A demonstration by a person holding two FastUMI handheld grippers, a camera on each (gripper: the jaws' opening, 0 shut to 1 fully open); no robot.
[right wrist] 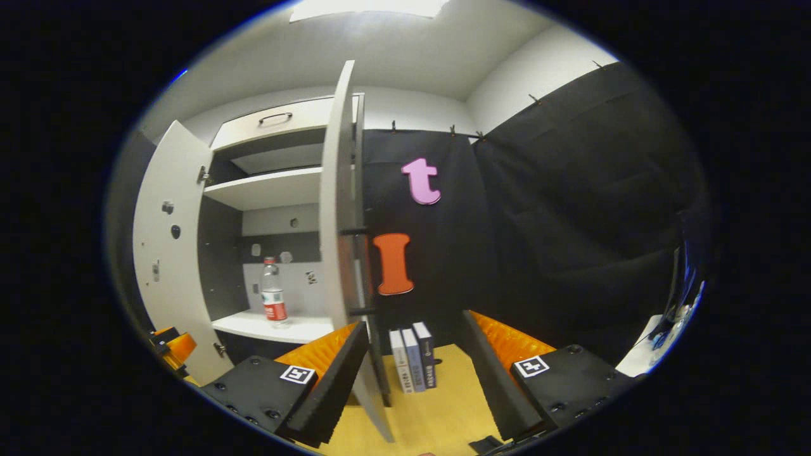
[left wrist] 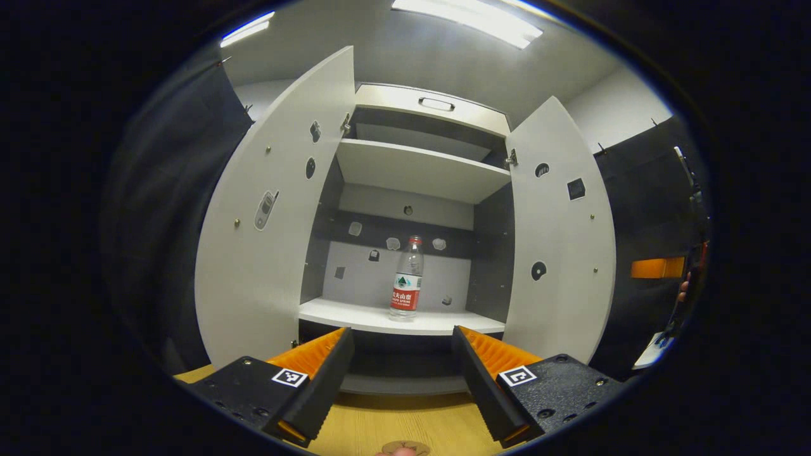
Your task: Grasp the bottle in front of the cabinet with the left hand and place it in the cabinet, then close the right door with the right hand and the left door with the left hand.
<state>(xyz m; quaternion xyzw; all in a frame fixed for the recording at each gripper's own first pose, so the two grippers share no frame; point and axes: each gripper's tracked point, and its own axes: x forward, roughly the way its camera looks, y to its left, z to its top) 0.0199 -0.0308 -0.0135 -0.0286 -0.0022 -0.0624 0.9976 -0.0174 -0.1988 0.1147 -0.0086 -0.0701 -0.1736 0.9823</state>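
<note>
Left gripper view: bottle [left wrist: 407, 278] beyond spread claw [left wrist: 402, 373].

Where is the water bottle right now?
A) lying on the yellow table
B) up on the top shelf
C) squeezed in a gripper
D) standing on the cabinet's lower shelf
D: the bottle stands upright on the cabinet's lower shelf, with both doors open and nothing gripping it.

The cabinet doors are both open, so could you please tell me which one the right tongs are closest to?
The right door: it shows edge-on just ahead of the right tongs, while the left door stands farther off.
</note>
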